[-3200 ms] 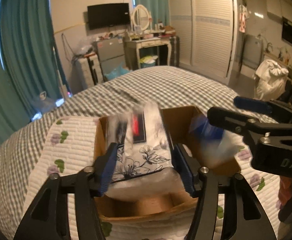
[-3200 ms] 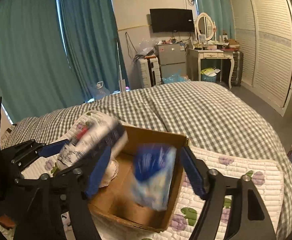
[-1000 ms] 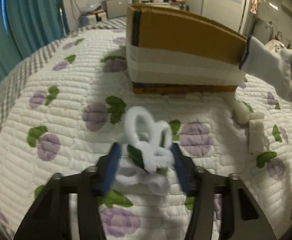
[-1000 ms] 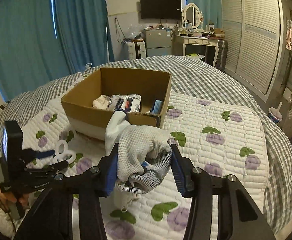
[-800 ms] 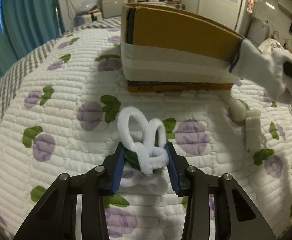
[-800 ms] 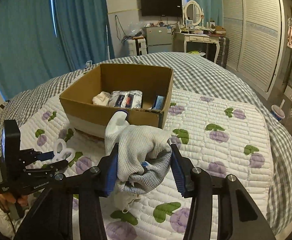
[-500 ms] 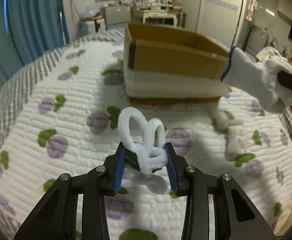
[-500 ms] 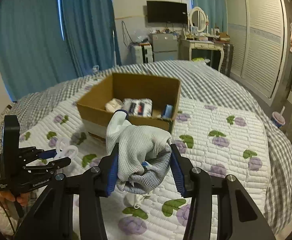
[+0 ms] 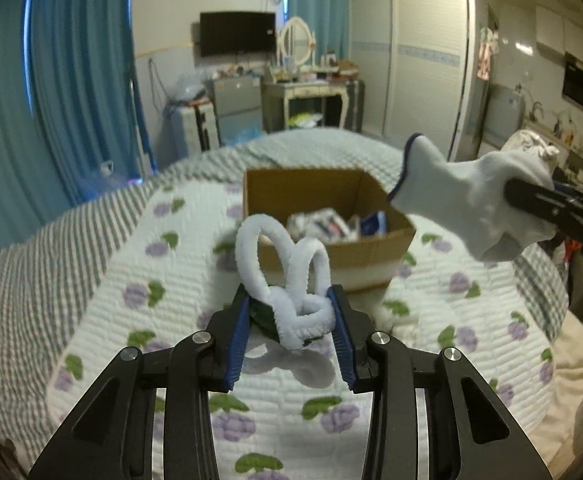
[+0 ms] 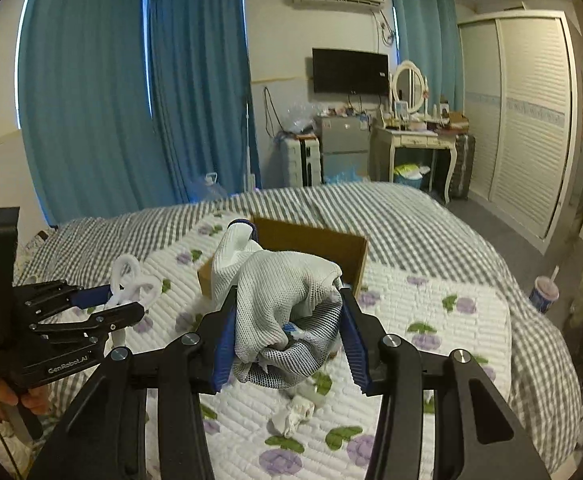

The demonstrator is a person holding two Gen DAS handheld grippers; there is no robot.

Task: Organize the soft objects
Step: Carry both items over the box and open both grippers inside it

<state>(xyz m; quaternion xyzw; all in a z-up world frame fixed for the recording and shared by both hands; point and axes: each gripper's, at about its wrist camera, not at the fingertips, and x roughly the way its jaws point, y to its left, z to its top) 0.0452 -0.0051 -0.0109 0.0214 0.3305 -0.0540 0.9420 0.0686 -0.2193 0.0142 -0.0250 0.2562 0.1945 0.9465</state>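
Left gripper (image 9: 290, 330): clamped on a white fuzzy chenille-stem piece twisted into two upright loops (image 9: 287, 276), with a dark green bit at its base; held in the air above the bed.
Right gripper (image 10: 289, 334): clenched around a bunched white knit work glove with a blue-edged cuff (image 10: 281, 300); the cuff points up and forward, mesh-like weave bulging between the blue pads.
Brown cardboard box (image 9: 355, 220): open-topped, resting on the quilt ahead of both grippers; white band along its lower wall; soft packets with printed wrappers lie inside, blurred.
White quilted bedcover with purple flowers and green leaves (image 9: 139, 280): ribbed stitching, spread over a grey-and-white checked blanket (image 10: 411, 208).
In the way: from the right wrist view the glove hides most of the box front.
Loose on the quilt: a small crumpled white wad (image 10: 293, 416) lies just below the right gripper.
Surroundings: teal pleated curtains (image 10: 91, 100), black wall television (image 10: 349, 71), cream dressing table with oval mirror (image 10: 411, 136), white louvred wardrobe (image 10: 531, 112).
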